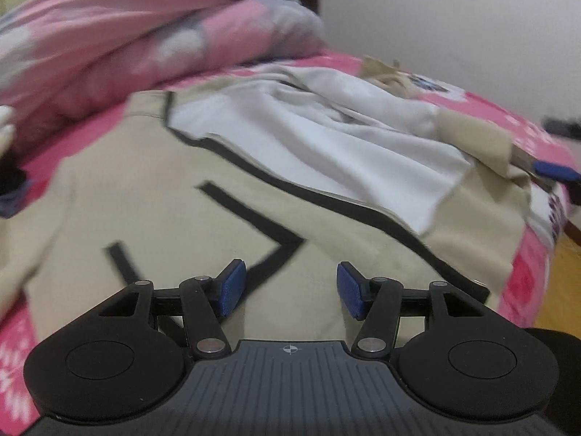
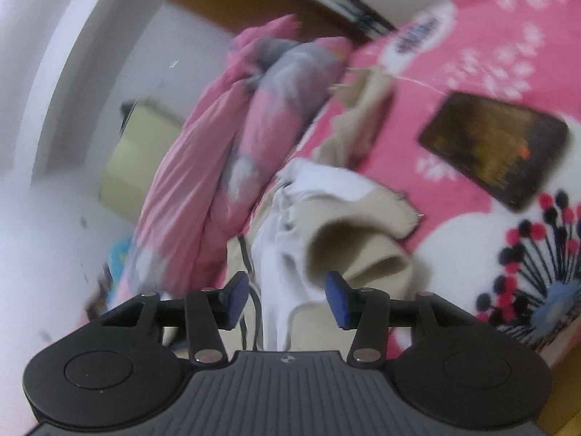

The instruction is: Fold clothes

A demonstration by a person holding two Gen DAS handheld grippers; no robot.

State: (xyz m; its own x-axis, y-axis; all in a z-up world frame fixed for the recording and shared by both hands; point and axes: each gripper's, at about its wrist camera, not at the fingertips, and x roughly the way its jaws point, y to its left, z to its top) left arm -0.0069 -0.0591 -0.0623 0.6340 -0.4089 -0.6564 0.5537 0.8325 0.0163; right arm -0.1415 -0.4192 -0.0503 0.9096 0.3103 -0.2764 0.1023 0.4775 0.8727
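Right now, garment: the beige jacket with black trim is lying spread on the pink bedsheet, its white lining turned up and showing across the upper half
Left fingers: the left gripper is hovering over the jacket's beige panel with its blue pads standing apart, nothing between them, and the cloth is lying below and ahead of the tips
Right fingers: the right gripper is likewise standing parted and is gripping nothing; a rolled beige fold and the white lining are sitting just ahead of and between its pads, but the pads are not pressing on them
Long axis: in the left wrist view the jacket is running from lower left to upper right, its black zip line following that diagonal
Nearer hand: judging from both views, the right gripper is sitting closest to the bunched edge, while the left is facing the flat panel and would be reaching further for any hem
Surroundings: a heaped pink and grey quilt is rising just beyond the jacket on the far left, and a dark tablet is resting on the sheet well clear of the cloth
In the way: the quilt is crowding the jacket's far side, likely limiting room to lay a fold that way; both views are blurring, so fine edges are staying uncertain
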